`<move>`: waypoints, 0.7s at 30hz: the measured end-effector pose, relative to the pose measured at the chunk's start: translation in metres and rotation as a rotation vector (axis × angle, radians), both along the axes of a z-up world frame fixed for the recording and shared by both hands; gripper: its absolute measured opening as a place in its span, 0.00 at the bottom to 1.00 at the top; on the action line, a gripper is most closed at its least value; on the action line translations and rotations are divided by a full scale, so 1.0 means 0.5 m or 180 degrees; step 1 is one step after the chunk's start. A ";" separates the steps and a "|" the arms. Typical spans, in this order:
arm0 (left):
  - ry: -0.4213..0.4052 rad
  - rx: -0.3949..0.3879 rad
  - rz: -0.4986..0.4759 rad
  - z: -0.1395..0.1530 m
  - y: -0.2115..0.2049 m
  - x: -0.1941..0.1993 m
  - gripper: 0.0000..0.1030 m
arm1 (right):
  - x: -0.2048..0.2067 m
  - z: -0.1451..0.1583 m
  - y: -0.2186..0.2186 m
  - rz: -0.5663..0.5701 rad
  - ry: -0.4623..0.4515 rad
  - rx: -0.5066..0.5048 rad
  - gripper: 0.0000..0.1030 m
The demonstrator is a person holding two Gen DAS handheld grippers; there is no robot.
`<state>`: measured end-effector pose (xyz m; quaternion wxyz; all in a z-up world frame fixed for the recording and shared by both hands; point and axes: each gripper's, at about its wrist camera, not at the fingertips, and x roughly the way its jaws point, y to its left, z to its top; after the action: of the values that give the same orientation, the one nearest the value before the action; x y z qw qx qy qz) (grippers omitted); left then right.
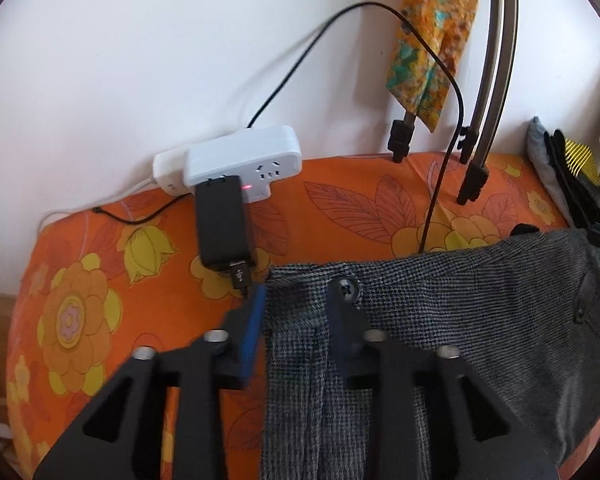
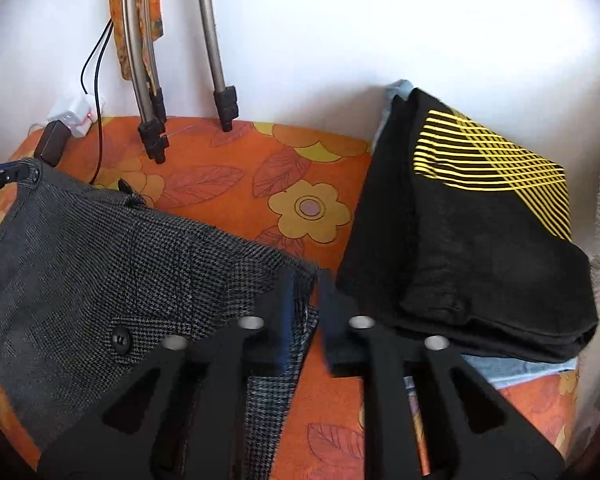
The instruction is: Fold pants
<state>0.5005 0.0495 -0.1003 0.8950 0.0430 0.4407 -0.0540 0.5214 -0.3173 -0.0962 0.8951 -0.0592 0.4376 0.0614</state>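
Observation:
Grey houndstooth pants (image 1: 440, 320) lie on the orange flowered bed sheet (image 1: 100, 300), waistband toward the wall. My left gripper (image 1: 296, 300) is open; its blue pads straddle the left corner of the waistband by a black button (image 1: 346, 286). In the right wrist view the pants (image 2: 100, 260) spread to the left. My right gripper (image 2: 304, 284) is open with the right waistband corner between its fingers. The left gripper shows at the far left of that view (image 2: 4, 174).
A white power strip (image 1: 244, 164) and black charger (image 1: 224, 224) sit by the wall, with a black cable (image 1: 440, 184) running to the pants. Tripod legs (image 2: 152, 136) stand on the bed. A folded black garment with yellow stripes (image 2: 480, 220) lies right.

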 end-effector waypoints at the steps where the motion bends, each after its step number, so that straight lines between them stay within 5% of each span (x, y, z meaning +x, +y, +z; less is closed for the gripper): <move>1: 0.0000 -0.0024 0.0029 0.006 0.007 -0.005 0.39 | -0.007 0.011 -0.003 -0.0008 -0.0055 -0.0019 0.49; 12: -0.0182 -0.0307 0.0086 0.116 0.082 -0.173 0.46 | -0.185 0.115 -0.025 -0.0081 -0.0238 0.0498 0.60; 21: 0.0067 -0.0853 0.0324 0.103 0.106 -0.352 0.52 | -0.374 0.099 -0.022 -0.0227 -0.0031 0.1014 0.61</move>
<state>0.3246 0.1025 -0.0486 0.8896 -0.0999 0.4405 -0.0673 0.3343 -0.3281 -0.0467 0.8969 0.0987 0.4199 0.0978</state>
